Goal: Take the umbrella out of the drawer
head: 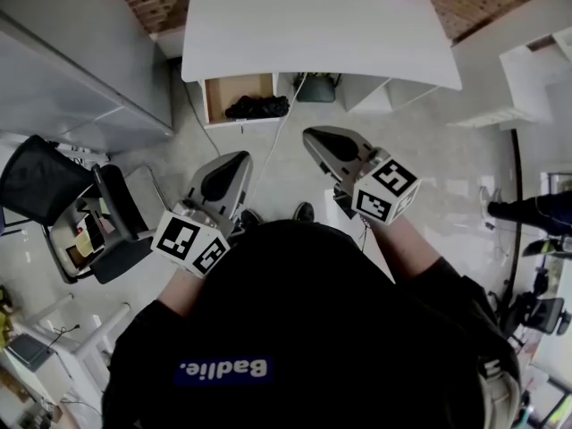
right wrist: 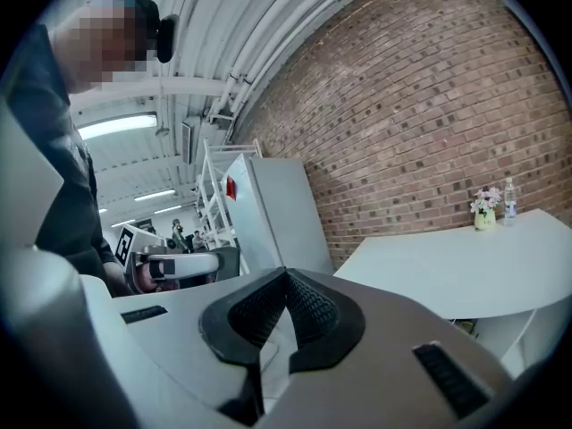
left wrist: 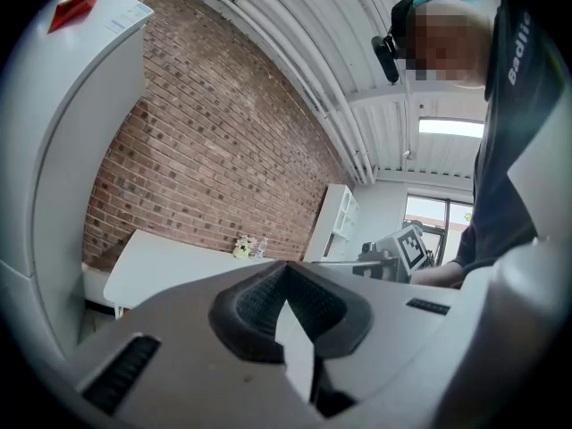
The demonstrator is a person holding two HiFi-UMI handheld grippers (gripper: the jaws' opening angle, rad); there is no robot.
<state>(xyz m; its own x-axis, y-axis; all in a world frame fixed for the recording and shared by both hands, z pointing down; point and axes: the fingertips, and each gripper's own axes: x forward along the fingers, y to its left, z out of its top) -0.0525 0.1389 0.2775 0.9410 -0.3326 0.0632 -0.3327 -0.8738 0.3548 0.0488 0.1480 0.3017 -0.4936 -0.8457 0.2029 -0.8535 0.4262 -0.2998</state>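
A black folded umbrella (head: 257,107) lies in an open wooden drawer (head: 219,96) under the left end of the white desk (head: 313,25). Both grippers hang in the air in front of the person, well short of the drawer. My left gripper (head: 236,161) points toward the drawer, its jaws shut with nothing between them (left wrist: 286,266). My right gripper (head: 315,138) is beside it, jaws also shut and empty (right wrist: 286,273). The umbrella and drawer do not show in either gripper view.
A black office chair (head: 54,186) stands at the left by a tall grey cabinet (head: 71,52). A small flower pot (right wrist: 485,206) and a bottle (right wrist: 508,199) sit on the desk. A dark object (head: 317,88) sits under the desk's middle. White shelves (head: 527,79) stand at the right.
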